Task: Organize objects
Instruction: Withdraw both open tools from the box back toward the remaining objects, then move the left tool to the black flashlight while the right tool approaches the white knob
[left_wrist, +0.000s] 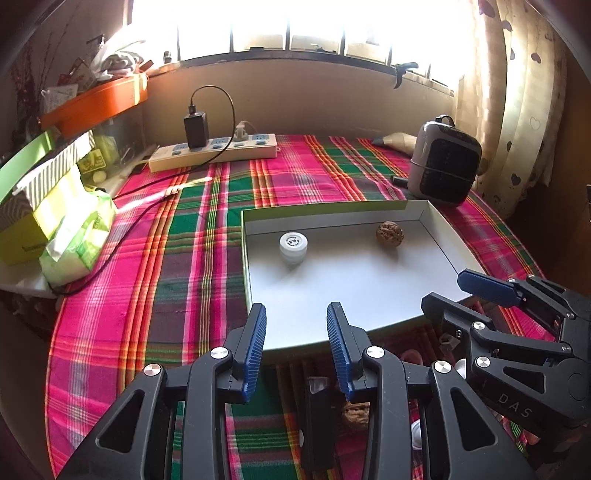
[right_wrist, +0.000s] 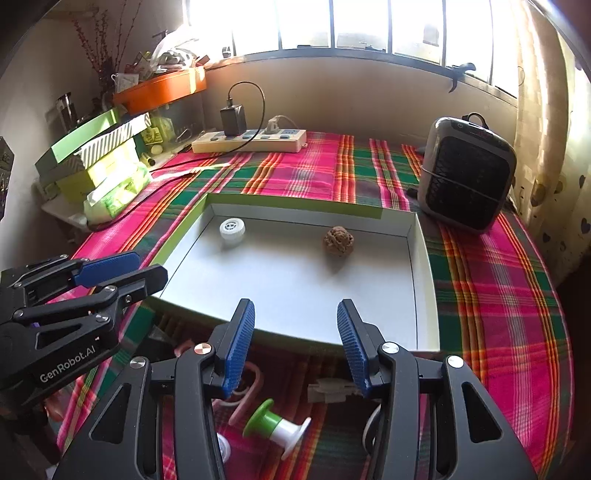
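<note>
A shallow white box lid (left_wrist: 351, 288) (right_wrist: 295, 280) with a green outer rim lies on the plaid cloth. In it stand a small white jar (left_wrist: 293, 246) (right_wrist: 232, 229) at the far left and a brown walnut (left_wrist: 389, 235) (right_wrist: 338, 239) at the far right. My left gripper (left_wrist: 297, 347) is open and empty over the lid's near edge. My right gripper (right_wrist: 295, 343) is open and empty, also at the near edge. Below the grippers lie another walnut (left_wrist: 355, 413), a green and white spool (right_wrist: 277, 424), a pink loop (right_wrist: 247, 391) and a small white clip (right_wrist: 328, 391).
A power strip (left_wrist: 218, 149) (right_wrist: 251, 140) with a black charger stands at the back. A small grey heater (left_wrist: 445, 162) (right_wrist: 467, 173) stands at the back right. Green boxes and a tissue pack (left_wrist: 74, 236) (right_wrist: 114, 195) sit at the left. A black cable (left_wrist: 122, 236) crosses the cloth.
</note>
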